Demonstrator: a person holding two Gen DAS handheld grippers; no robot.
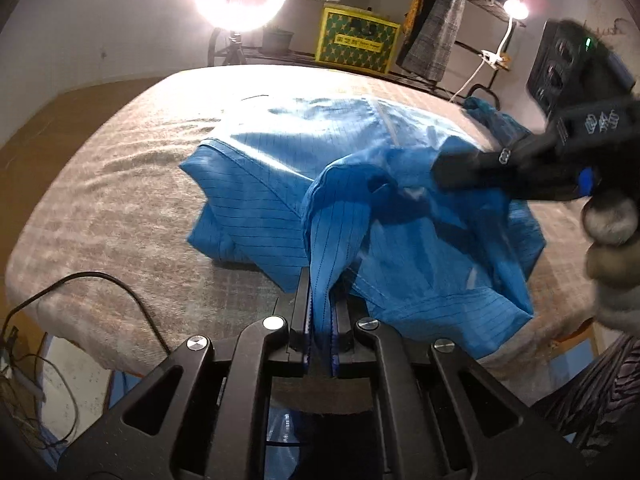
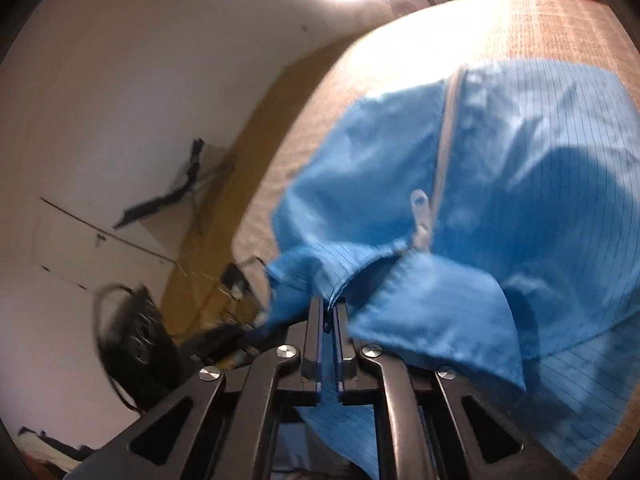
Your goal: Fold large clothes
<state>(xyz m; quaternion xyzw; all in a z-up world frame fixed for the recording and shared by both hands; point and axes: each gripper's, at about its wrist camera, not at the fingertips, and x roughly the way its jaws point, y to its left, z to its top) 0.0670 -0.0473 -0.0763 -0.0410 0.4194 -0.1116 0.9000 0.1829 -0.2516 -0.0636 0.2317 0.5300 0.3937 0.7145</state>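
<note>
The right gripper point(image 1: 452, 170) looks smeared and fuzzy in the left wrist view, and the picture's edge cuts off the hand holding it. The blue coat point(image 2: 500, 184) hides the right gripper's fingertips, and its far side runs off the picture.

Thin blue cloth garment point(image 1: 256, 200) with fine dark pinstripes and a slight sheen; plush, matt beige table cover point(image 1: 120, 208); matt black plastic left gripper point(image 1: 320, 312).
</note>
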